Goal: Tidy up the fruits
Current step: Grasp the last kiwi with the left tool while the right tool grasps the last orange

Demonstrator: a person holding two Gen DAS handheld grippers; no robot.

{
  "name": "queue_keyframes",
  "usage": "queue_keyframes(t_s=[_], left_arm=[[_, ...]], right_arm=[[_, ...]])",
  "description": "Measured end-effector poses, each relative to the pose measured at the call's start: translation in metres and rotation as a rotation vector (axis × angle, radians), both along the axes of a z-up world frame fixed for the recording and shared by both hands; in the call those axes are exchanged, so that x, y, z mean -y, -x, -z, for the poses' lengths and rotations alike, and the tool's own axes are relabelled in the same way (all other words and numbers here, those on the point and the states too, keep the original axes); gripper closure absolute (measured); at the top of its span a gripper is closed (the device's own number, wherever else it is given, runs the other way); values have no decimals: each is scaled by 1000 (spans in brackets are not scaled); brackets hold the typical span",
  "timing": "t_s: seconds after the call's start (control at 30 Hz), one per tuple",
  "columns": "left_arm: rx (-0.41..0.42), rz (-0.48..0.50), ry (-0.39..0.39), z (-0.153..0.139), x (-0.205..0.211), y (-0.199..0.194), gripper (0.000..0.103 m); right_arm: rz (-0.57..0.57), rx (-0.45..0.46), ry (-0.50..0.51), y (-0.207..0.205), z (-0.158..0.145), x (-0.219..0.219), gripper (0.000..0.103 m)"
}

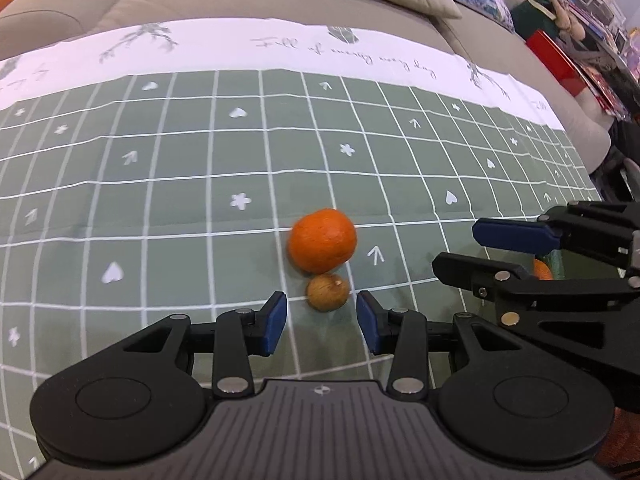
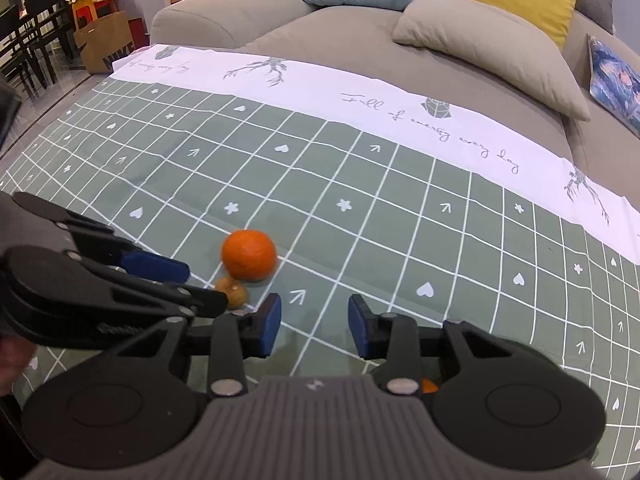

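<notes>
An orange mandarin [image 1: 322,240] [image 2: 249,255] lies on the green checked cloth [image 1: 160,200]. A small brown round fruit [image 1: 328,292] [image 2: 236,294] touches its near side. My left gripper [image 1: 321,312] [image 2: 206,286] is open, its blue pads [image 1: 276,320] on either side of and just short of the brown fruit. My right gripper [image 2: 315,316] [image 1: 456,246] is open over bare cloth to the right of both fruits, nothing between its fingers. A second orange fruit [image 1: 542,270] [image 2: 430,386] shows partly behind the right gripper's body.
The cloth has a white printed border [image 2: 360,88] along its far edge. Beyond it stands a grey sofa [image 2: 360,28] with beige [image 2: 492,40], blue and yellow cushions. Dark chairs and a paper bag [image 2: 106,40] stand at far left.
</notes>
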State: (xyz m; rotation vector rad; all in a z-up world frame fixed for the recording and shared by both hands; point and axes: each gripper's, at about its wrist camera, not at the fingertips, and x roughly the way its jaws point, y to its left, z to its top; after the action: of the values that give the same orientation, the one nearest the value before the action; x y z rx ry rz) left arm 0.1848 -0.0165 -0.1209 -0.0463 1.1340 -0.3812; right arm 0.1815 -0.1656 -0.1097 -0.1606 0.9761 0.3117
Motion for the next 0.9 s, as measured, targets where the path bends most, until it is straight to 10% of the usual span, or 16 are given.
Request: queue_keyframes(t_s=[0.33, 0.9], left_arm=[[-14, 28, -14, 16, 12, -12, 74], [-5, -154, 6, -6, -59, -3, 75]], right_arm=[[6, -21, -7, -12, 8, 3, 69], [-27, -87, -114, -40, 20, -41, 56]])
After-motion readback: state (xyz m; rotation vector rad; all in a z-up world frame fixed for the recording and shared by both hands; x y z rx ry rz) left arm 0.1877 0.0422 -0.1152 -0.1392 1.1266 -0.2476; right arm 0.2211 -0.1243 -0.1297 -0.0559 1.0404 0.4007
